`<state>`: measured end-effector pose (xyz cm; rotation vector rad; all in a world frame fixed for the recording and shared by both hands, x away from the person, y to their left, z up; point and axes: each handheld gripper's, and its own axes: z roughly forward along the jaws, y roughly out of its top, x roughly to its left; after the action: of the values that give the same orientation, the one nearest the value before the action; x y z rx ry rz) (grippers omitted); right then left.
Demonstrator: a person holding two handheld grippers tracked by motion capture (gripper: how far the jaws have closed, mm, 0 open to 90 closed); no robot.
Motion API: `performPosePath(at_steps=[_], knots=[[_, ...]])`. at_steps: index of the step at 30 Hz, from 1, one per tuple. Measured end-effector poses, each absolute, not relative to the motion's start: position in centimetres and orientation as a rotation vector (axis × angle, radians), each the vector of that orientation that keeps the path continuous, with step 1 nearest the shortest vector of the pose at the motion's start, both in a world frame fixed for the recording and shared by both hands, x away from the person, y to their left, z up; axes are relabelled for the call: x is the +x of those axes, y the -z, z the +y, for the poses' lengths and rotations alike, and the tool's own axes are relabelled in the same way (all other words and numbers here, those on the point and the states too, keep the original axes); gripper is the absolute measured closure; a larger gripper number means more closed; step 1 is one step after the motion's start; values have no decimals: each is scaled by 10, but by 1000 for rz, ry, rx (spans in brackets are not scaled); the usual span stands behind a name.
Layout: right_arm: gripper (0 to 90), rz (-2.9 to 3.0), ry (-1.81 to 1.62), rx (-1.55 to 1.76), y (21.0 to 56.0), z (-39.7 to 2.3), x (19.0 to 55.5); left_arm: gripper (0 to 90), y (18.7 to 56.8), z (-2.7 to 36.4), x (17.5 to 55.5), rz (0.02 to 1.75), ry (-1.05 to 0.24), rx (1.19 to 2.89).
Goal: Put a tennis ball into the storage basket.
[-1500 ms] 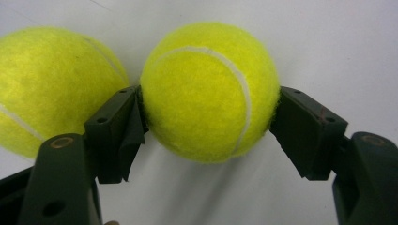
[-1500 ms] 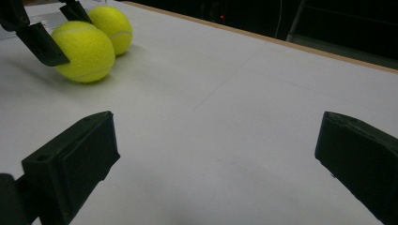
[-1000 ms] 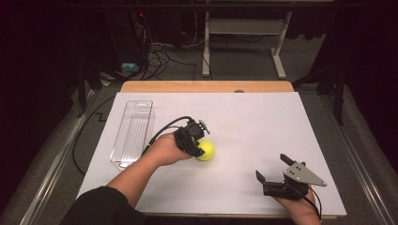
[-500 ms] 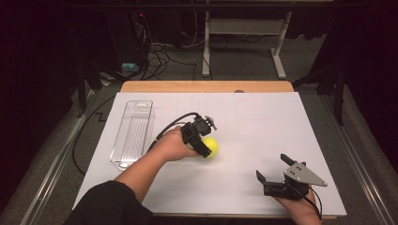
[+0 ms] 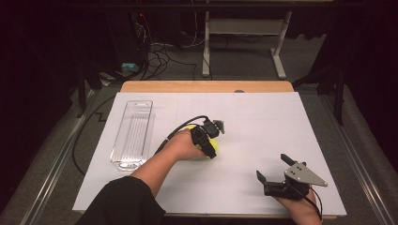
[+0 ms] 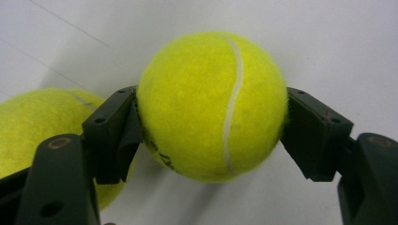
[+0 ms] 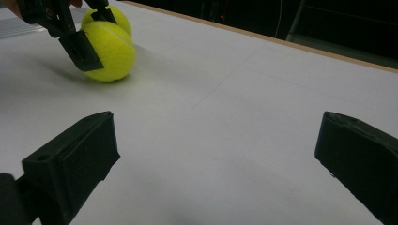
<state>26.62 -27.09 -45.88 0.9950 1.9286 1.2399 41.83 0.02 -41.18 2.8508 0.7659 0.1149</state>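
Clear tray [image 5: 132,135] left of balls [image 5: 210,149], mid-table [image 5: 263,122]

Left forearm, dark sleeve, enters from bottom, angled toward counter middle. Left hand [image 5: 180,146] wraps left gripper [image 5: 210,142]; jaws clamped on both sides of tennis ball [image 6: 212,105]. Right hand [image 5: 300,208] low at near right edge, right gripper [image 5: 273,168] with jaws spread wide, nothing between them, grey plate on top.

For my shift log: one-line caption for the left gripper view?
Left gripper fingers clamp a tennis ball; second ball behind.
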Motion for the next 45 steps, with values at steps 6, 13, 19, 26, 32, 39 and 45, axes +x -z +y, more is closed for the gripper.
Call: performPosePath(at_steps=[6,13,19,26,32,39,45], knots=[[0,1927,-1239,988,458,-271,266,274,409,1,416,770,-108,2850],[0,1924,-1244,992,458,-271,266,274,394,10,408,754,-56,2832],[0,1924,-1242,993,458,-270,265,272,381,30,400,764,6,2820],[0,1926,-1240,992,458,-269,265,271,370,59,393,804,38,2795],[0,1926,-1240,988,457,-268,265,270,359,82,390,836,8,2795],[0,1929,-1236,987,458,-268,265,270,347,112,391,902,-13,2796],[0,1930,-1238,995,458,-268,265,270,334,140,394,976,-27,2768]])
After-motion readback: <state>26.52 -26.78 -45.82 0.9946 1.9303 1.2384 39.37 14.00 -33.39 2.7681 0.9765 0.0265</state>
